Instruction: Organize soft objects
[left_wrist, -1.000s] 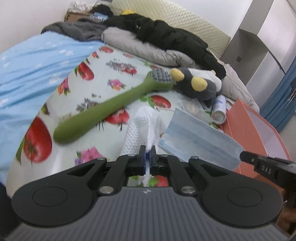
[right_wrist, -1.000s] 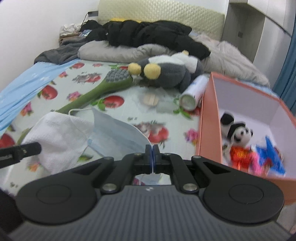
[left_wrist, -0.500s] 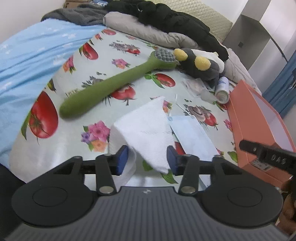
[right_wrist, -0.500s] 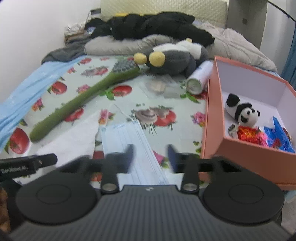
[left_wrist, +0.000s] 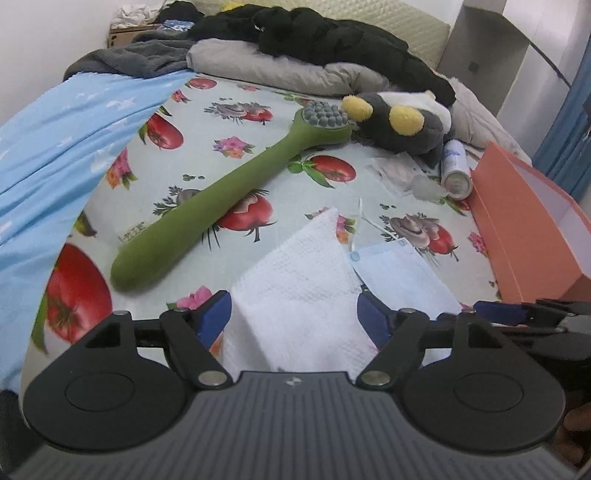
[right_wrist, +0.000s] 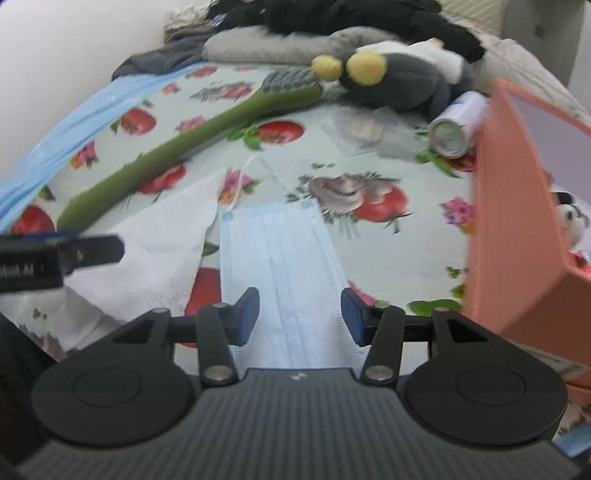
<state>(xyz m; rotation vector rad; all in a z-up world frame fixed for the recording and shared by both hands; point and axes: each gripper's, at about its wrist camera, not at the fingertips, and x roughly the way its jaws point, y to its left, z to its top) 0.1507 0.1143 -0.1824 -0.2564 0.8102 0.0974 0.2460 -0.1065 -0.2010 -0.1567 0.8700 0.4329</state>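
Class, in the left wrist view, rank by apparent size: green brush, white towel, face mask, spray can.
1. White towel and green brush: look alike in size; the towel lies nearer the camera and is partly hidden, so unranked.
2. Face mask, partly hidden.
3. Spray can, farthest away.

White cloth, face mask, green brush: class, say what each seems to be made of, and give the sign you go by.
White cloth: probably textured paper or cotton towel, matte; a fine dimpled weave shows. Face mask: likely non-woven fabric, matte pale blue; pleats and a thin ear loop show. Green brush: seemingly soft plush or felt, dull and fuzzy, with grey rounded bristle nubs.
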